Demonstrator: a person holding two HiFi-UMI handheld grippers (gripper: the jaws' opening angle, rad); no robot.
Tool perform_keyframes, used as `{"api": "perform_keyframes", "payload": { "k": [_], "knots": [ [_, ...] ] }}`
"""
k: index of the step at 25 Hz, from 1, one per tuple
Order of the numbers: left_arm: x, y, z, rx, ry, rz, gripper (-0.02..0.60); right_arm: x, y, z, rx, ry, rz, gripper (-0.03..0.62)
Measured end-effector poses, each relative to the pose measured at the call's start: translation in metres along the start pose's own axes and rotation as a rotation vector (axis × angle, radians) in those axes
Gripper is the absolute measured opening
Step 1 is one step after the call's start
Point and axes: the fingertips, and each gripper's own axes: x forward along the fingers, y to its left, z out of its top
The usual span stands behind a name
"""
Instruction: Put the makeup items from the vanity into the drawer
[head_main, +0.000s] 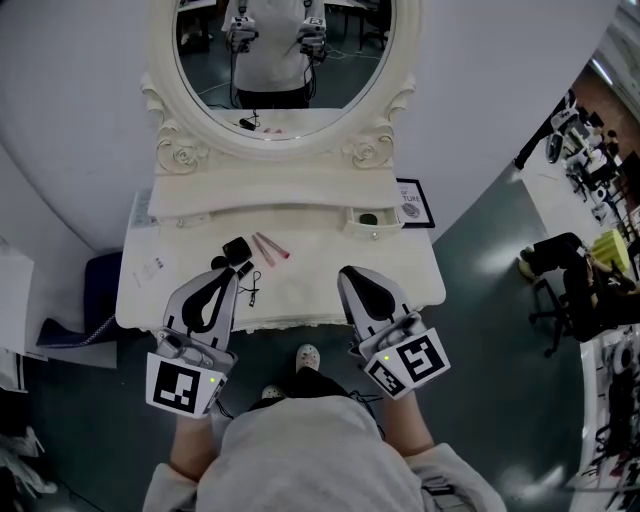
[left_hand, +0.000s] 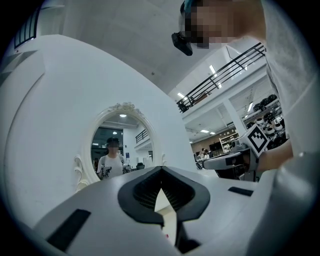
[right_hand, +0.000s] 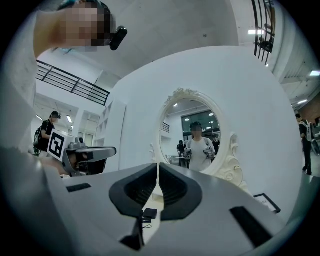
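We logged left gripper and right gripper shut, empty; nudged pink tubes could roll off the vanity.

We count two grippers, the left gripper and the right gripper, one counter, one oval mirror, one open drawer, two pink sticks, one black case, one small corded black thing, one framed picture and two shoes.

White vanity, pink sticks, black case
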Motion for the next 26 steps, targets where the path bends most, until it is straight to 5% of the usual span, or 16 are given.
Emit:
{"api": "perform_keyframes", "payload": {
  "k": [8,26],
  "knots": [
    [-0.007,0.005,0.019,-0.014,-0.088,0.028,0.014,-0.003,0.006,0.005,-0.012,-0.007,-0.013,0.028],
    [-0.015,0.009,0.025,-0.034,-0.12,0.04,0.014,-0.003,0.021,0.018,-0.018,-0.046,-0.006,0.028]
  ]
}}
